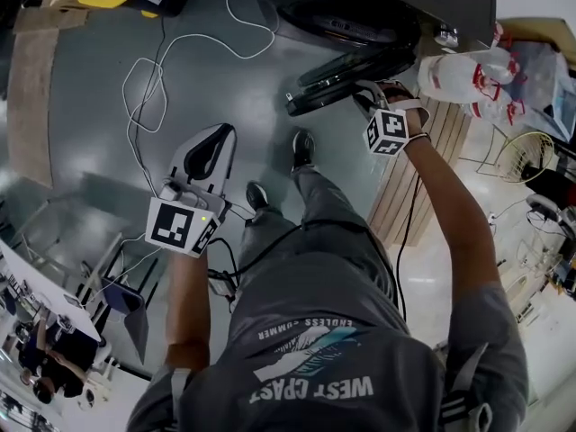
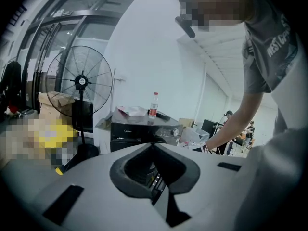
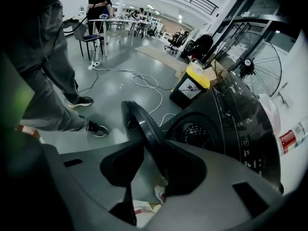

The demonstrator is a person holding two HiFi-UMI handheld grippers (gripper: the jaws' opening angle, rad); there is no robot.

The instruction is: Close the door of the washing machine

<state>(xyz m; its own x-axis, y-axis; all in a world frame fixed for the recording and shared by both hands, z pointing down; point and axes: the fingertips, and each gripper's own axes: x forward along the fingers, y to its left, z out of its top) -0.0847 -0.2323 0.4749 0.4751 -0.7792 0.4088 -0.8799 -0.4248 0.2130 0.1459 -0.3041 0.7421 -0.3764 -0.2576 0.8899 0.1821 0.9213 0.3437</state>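
— How is the door (image 3: pixel 140 124) seen?

— A round, dark door with a thick, glossy black rim is shown, swung wide open from the machine (image 3: pixel 240 124). It is seen edge-on, straight ahead of the right gripper (image 3: pixel 153 145), and its rim is taken between the jaws. Both jaws appear to be laid against it, so the rim is pinched. The drum (image 3: pixel 195 134) is exposed just to the right of that gripper, behind the door.

— And the left gripper (image 2: pixel 153 147)?

— Its jaws are pressed together, with nothing held between them. It is kept well apart from the door, and the machine is seen well ahead of it.

— What writing can be read?

— "Midea" is printed on the machine's dark front. "WEST COAST" and "ENDLESS SUMMER" are read on the person's grey shirt (image 1: pixel 315 367). A bottle (image 2: pixel 153 105) with a red label is stood on top of the machine, but its print is too small to be read.
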